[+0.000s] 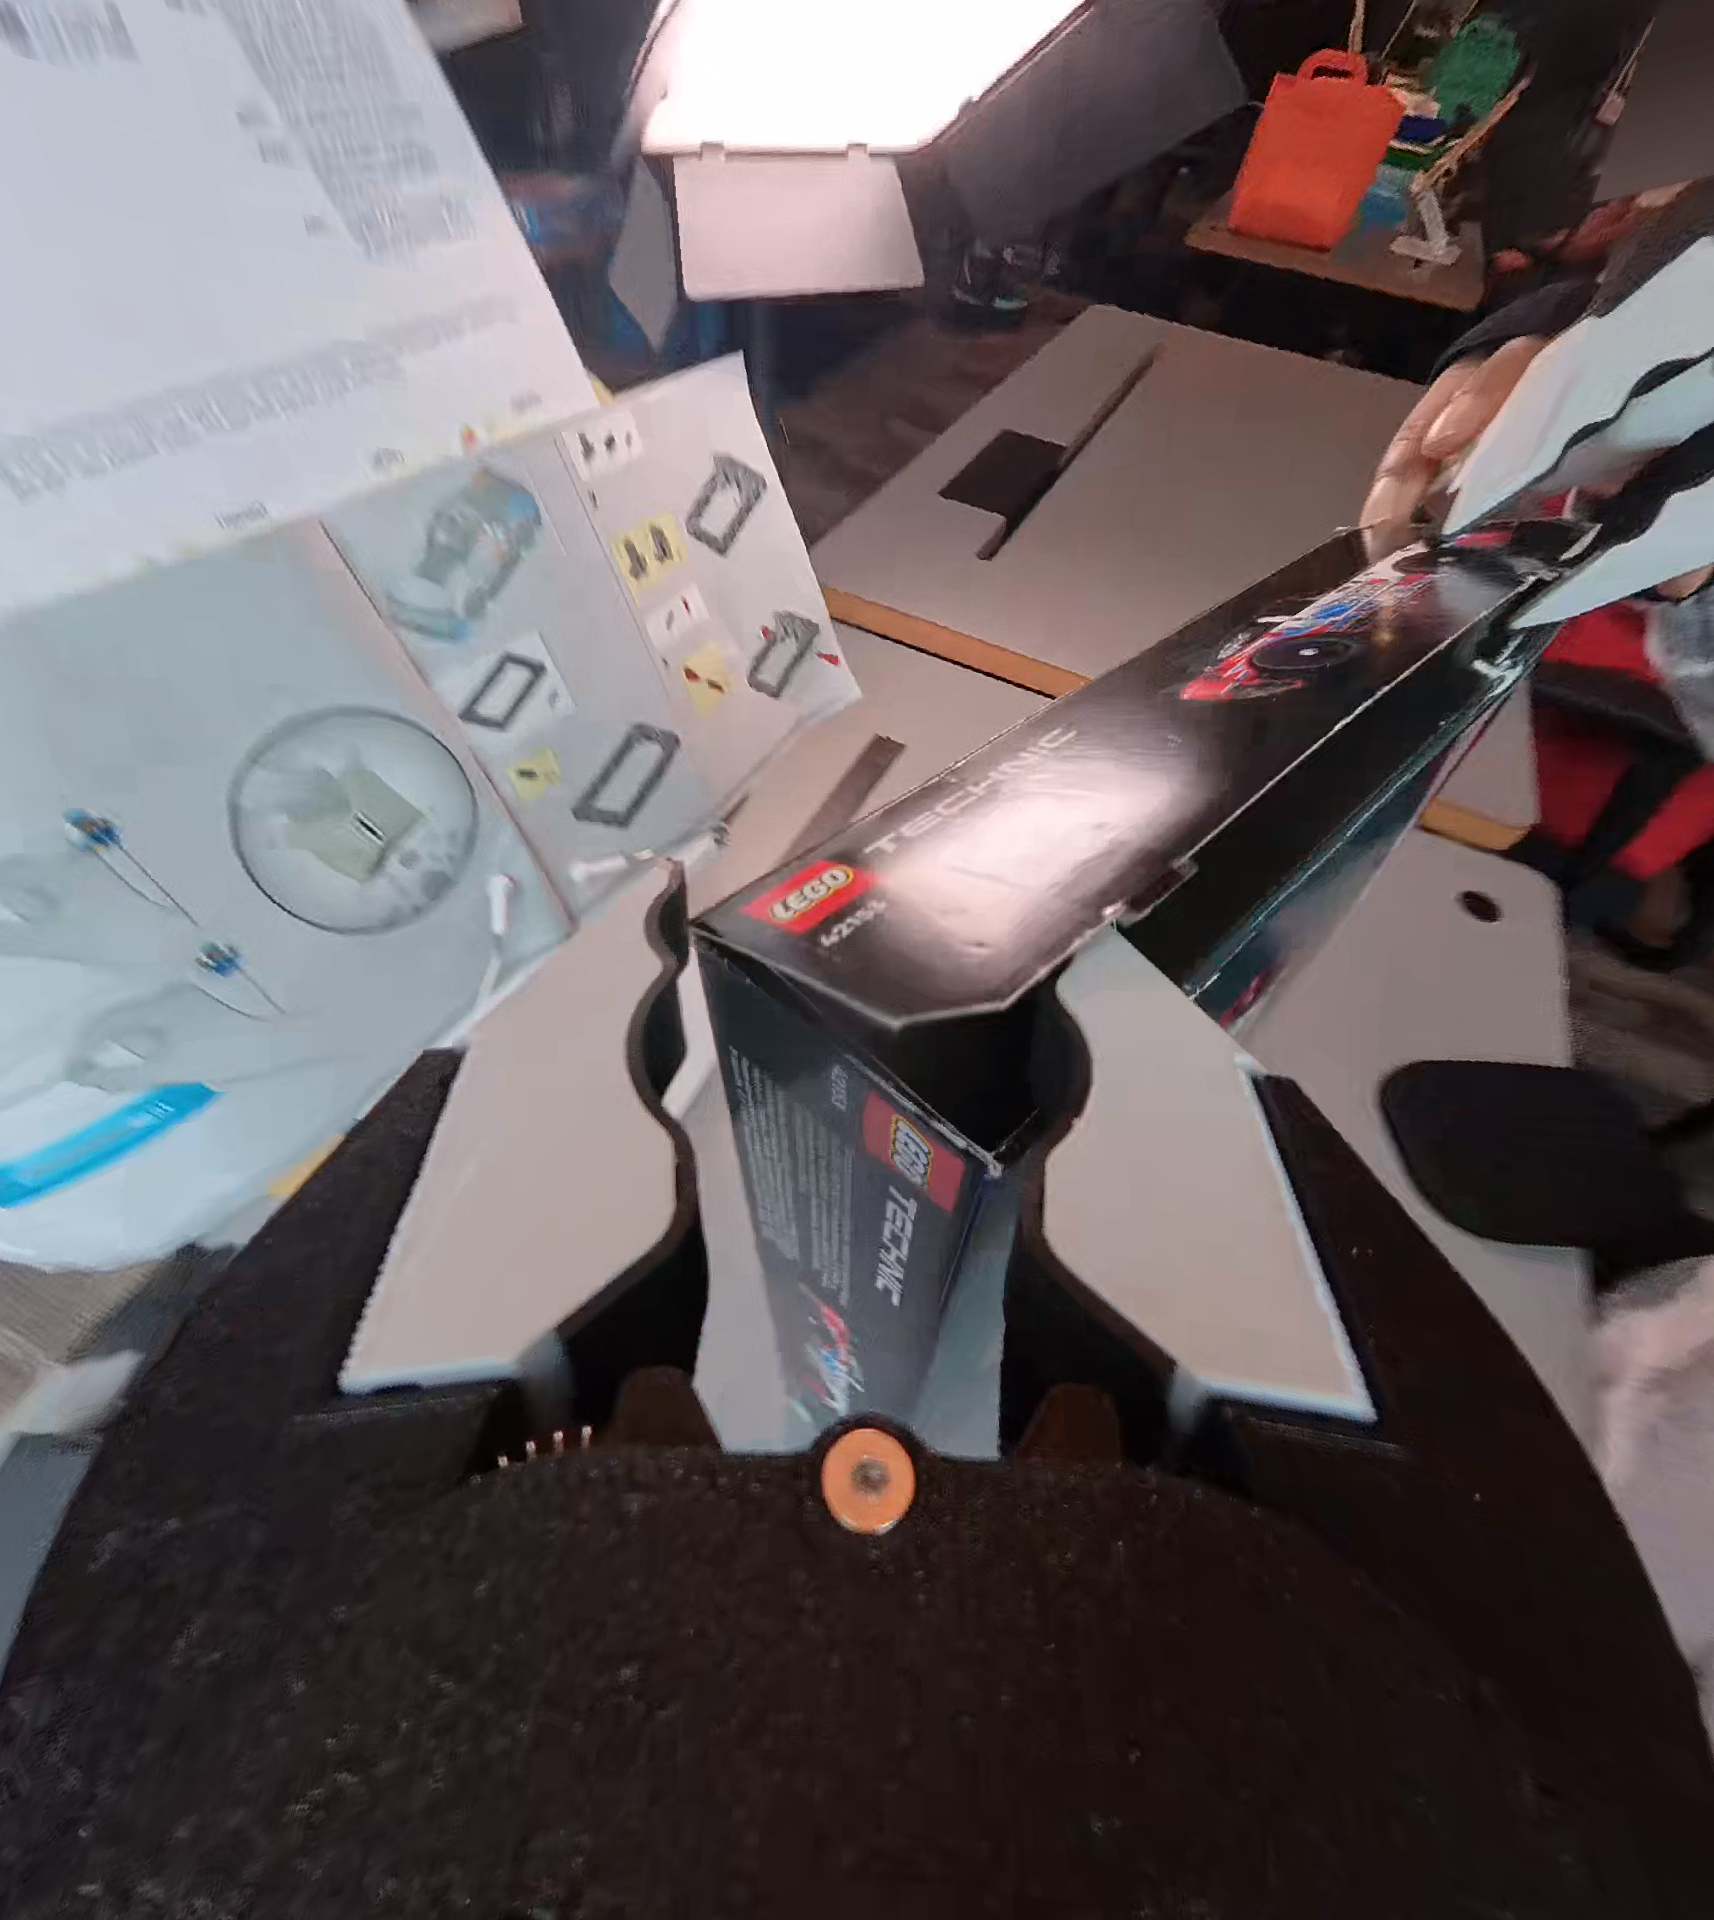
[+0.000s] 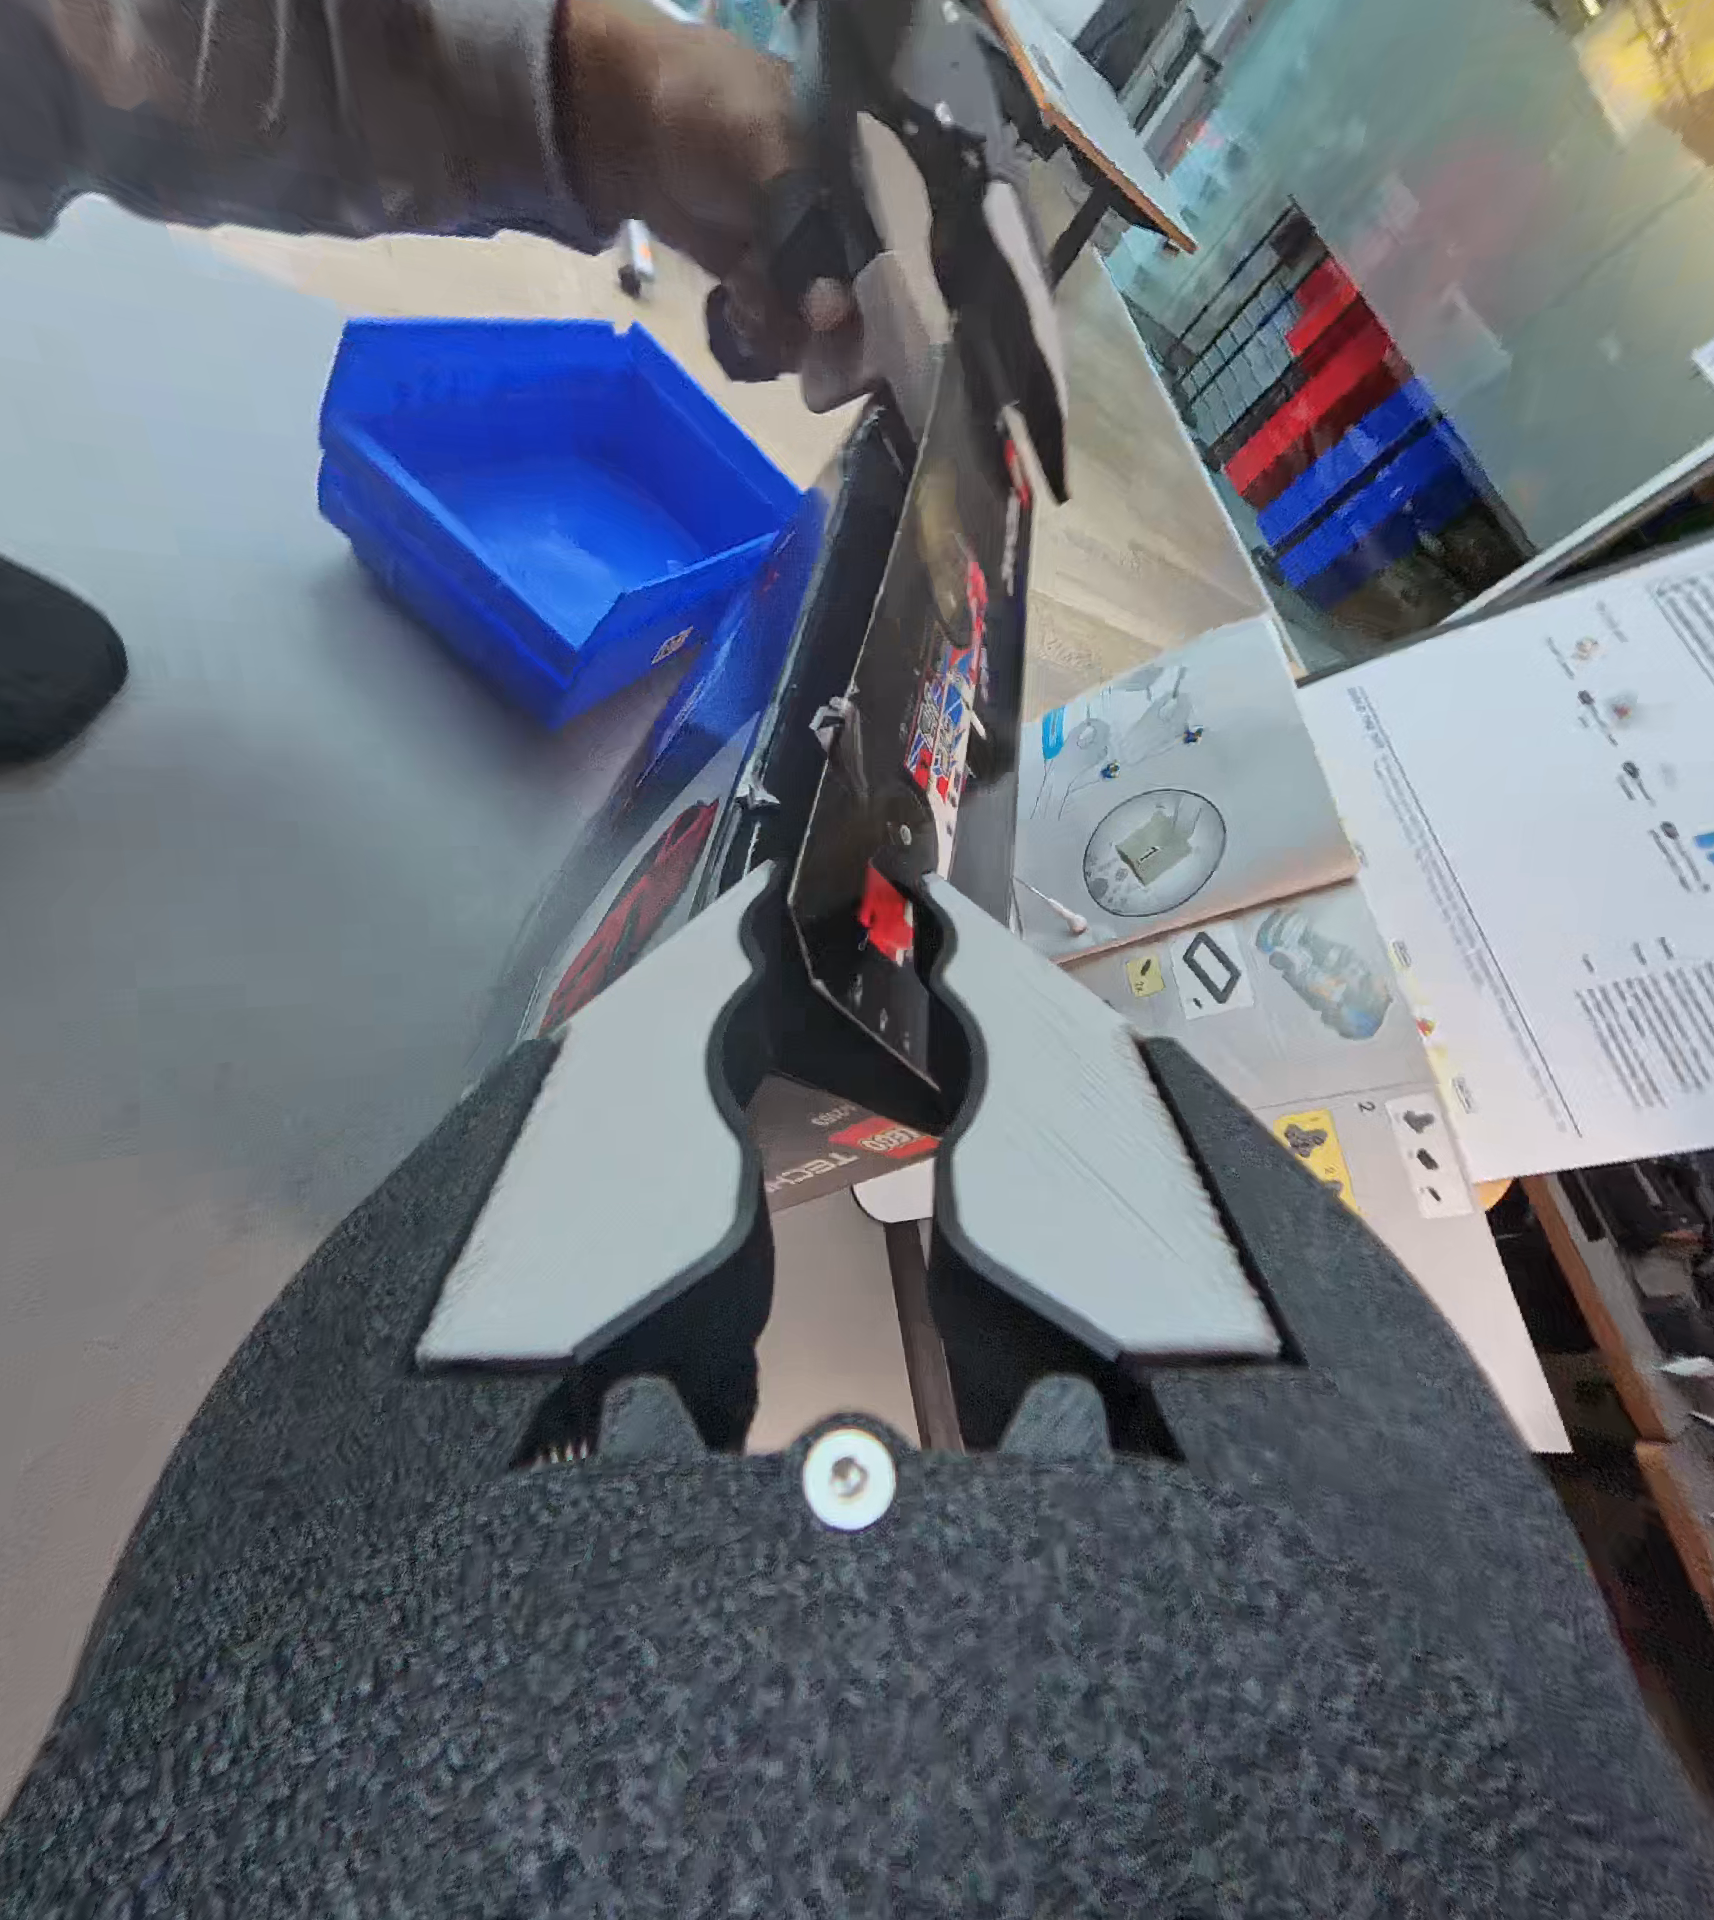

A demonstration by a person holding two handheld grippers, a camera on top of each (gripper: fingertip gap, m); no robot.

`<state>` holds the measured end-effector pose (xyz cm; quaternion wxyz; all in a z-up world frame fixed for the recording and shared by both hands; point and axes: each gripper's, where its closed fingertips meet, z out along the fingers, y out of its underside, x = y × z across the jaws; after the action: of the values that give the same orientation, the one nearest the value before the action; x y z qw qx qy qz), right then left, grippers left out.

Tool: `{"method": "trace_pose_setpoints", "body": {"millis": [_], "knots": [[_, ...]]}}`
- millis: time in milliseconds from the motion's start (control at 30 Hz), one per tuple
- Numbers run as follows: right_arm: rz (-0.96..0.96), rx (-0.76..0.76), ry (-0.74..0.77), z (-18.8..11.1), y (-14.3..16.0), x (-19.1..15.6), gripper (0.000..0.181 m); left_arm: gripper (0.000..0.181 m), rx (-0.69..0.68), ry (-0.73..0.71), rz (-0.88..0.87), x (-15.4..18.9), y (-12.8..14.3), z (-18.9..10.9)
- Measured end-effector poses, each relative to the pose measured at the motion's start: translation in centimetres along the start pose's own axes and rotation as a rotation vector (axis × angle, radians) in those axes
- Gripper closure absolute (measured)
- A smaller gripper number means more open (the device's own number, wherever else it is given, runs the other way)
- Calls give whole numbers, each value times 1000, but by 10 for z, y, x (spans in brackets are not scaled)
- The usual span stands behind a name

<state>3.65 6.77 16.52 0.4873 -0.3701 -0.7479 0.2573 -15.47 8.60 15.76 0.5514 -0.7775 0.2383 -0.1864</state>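
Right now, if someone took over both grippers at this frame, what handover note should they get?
Left gripper: shut on one end of the long black box, where an end flap stands open.
Right gripper: shut on a flap at the box's opposite end.
The box spans between the two grippers over the grey table; I cannot tell whether it rests on it.
A blue bin sits beside the box. An open instruction booklet and a printed sheet lie on its other side.

A blue plastic bin point(image 2: 562, 520) sits on the grey table point(image 2: 157, 831), with an open instruction booklet point(image 2: 1237, 935) and printed sheet point(image 2: 1611, 831) to its right.
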Motion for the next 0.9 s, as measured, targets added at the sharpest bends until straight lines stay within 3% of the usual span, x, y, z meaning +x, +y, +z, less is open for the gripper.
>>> {"method": "trace_pose_setpoints", "body": {"millis": [67,133,233,400,467,500,567,667,733,900], "knots": [[-94,-73,-22,-1,-10,-18,159,120,53,-38,205,10,-4,-13],[-186,-166,-6,-2,-11,-22,163,116,111,49,390,40,-7,-30],[-91,-189,-69,-1,-12,-23,161,123,167,95,478,65,-16,-50],[74,-182,-131,-1,-8,-19,158,139,-93,94,510,64,24,-31],[121,-148,-154,-2,-8,-18,155,138,-115,50,553,63,26,-28],[159,-136,-182,-4,-8,-21,150,138,-138,43,565,65,27,-29],[196,-123,-242,-10,-9,-23,112,138,-188,27,622,67,30,-33],[298,-95,-270,-10,-18,-10,101,132,-246,-31,752,66,37,-31],[344,-133,-283,-1,-16,1,97,123,-288,-66,828,65,41,-30],[472,-376,-398,21,11,6,105,128,-256,-58,811,68,40,-34]]}}
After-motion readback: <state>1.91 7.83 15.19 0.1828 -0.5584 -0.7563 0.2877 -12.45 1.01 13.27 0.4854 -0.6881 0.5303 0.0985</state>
